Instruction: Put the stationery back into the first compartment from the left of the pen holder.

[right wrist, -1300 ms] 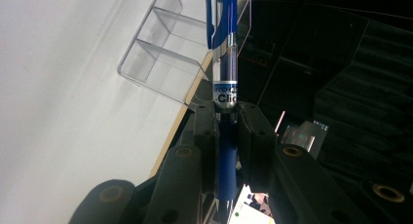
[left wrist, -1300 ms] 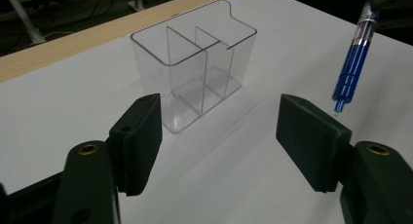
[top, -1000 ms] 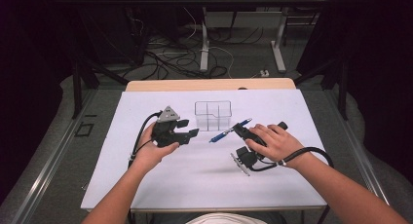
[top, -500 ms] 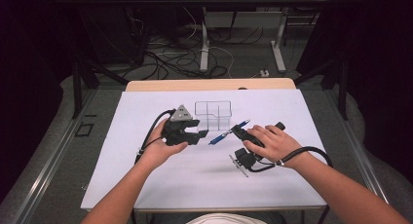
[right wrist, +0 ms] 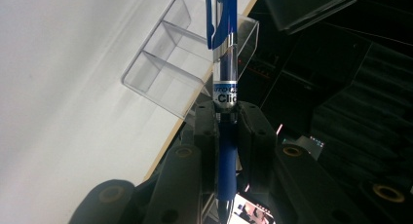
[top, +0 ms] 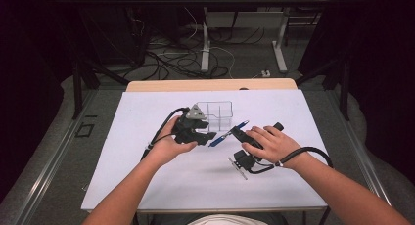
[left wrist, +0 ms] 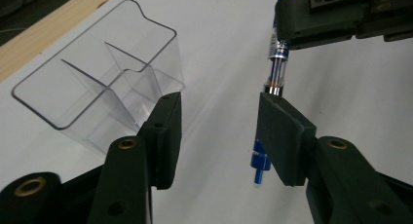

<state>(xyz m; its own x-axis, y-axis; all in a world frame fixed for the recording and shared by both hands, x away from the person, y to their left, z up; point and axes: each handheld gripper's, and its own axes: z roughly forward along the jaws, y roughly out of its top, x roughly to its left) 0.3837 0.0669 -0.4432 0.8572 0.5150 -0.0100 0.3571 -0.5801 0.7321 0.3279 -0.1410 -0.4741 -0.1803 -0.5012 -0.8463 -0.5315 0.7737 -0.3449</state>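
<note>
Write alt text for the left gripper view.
Two black jaws of the left gripper stand apart around the tip end of a blue pen, held above by the right gripper. A clear plastic organizer sits left on white table.

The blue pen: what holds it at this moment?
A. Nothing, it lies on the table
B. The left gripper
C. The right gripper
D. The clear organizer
C: the right gripper is shut on the blue pen; the left gripper is open beside its tip.

Lettering on the pen

The blue-and-clear plastic click pen [right wrist: 225,87] carries a blue band on its barrel with white letters reading "Clic", cut off at the edge; a smaller line above it is too small to read.
</note>
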